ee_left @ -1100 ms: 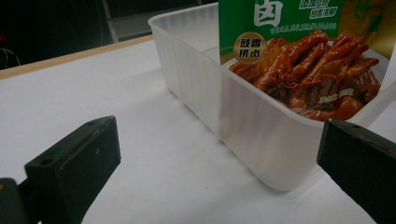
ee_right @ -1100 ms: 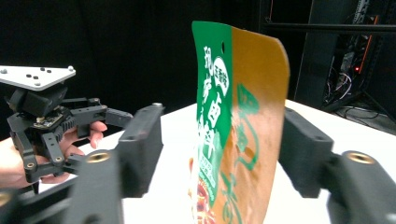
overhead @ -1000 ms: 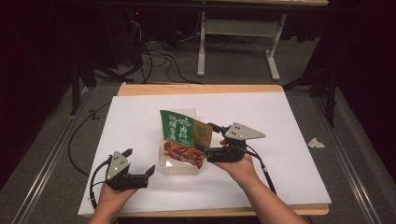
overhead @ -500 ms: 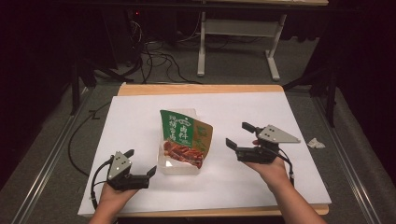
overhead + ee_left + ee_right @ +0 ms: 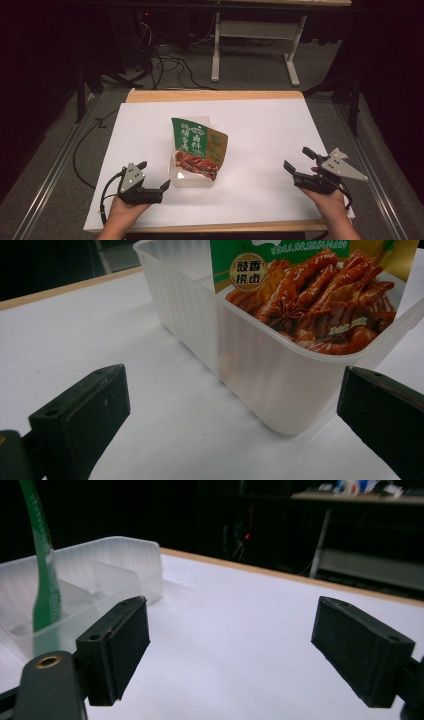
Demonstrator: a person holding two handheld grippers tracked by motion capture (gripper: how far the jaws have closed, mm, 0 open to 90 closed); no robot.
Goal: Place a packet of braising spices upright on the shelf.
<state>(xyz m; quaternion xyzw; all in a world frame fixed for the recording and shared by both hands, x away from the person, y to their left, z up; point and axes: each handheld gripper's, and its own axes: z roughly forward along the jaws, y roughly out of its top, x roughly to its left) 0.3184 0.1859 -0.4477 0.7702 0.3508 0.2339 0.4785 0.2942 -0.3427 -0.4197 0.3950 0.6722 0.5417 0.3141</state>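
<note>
Green food pouch [image 5: 199, 147] in clear tub [image 5: 192, 179], between wide-apart tongs

The snack pouch [image 5: 320, 295] is cut off by the left gripper view's top edge (its lettering too). Its lower end is hidden inside the plastic tub [image 5: 260, 370].

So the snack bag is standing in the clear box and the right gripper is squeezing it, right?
Not quite. The snack bag does stand in the clear box, but the right gripper is not squeezing it. The high view shows it off to the side over the white table, apart from the box, and the right gripper view shows its jaws open with nothing between them.
</note>
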